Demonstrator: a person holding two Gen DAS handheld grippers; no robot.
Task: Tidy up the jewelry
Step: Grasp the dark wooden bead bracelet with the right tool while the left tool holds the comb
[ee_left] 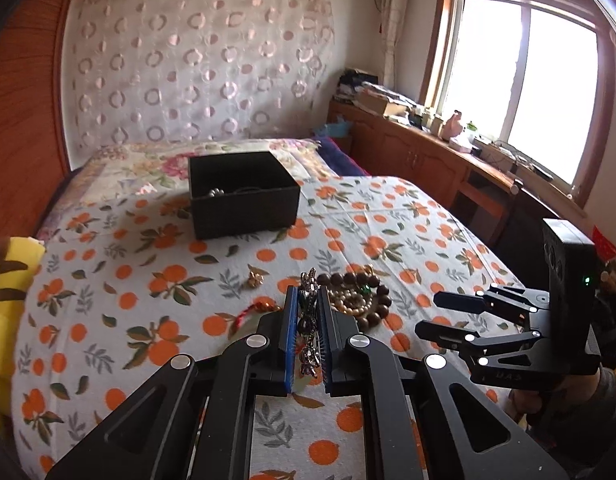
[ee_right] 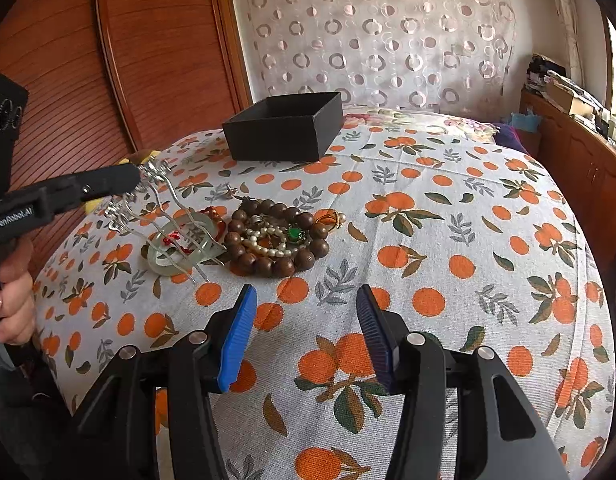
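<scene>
My left gripper (ee_left: pixel 308 300) is shut on a silver hair comb (ee_left: pixel 308 322), held above the bed; in the right wrist view the left gripper (ee_right: pixel 137 178) holds the comb (ee_right: pixel 159 200) with its long prongs hanging down. Below lie a jade bangle (ee_right: pixel 175 246), a brown wooden bead bracelet (ee_right: pixel 275 236) around pearls and a green-stone piece (ee_right: pixel 295 234), and a small gold piece (ee_right: pixel 332 218). The black box (ee_left: pixel 243 194) stands farther back with some jewelry inside. My right gripper (ee_right: pixel 303 336) is open and empty, near the pile.
The bed has an orange-print sheet (ee_right: pixel 448 248). A wooden wardrobe (ee_right: pixel 119 60) stands at the left. A low wooden cabinet (ee_left: pixel 428 152) with clutter runs under the window at the right. A yellow cloth (ee_left: pixel 3 280) lies at the bed's left edge.
</scene>
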